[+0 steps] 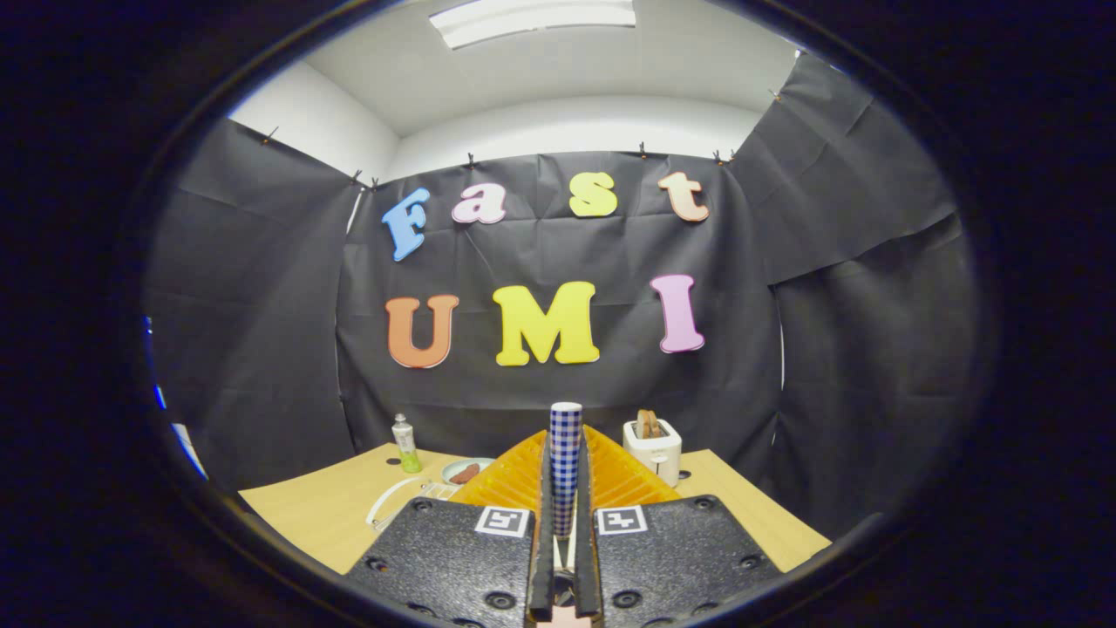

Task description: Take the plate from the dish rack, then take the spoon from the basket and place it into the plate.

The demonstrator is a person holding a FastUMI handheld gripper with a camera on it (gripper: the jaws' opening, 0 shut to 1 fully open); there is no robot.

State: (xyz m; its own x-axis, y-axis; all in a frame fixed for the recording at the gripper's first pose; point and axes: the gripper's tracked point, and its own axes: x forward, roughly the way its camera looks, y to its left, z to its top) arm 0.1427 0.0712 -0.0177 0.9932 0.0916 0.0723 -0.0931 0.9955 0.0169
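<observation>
Both fingers of the tongs (565,515) press on an upright checked plate (565,453); toaster (654,447) far right on the bench (331,506)

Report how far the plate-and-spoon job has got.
Done: the checked plate looks lifted, upright and edge-on, clear of the white wire rack on the table. In hand: the gripper is shut on the plate. Left: setting it down, then fetching the spoon from the basket and placing it into the plate.
</observation>
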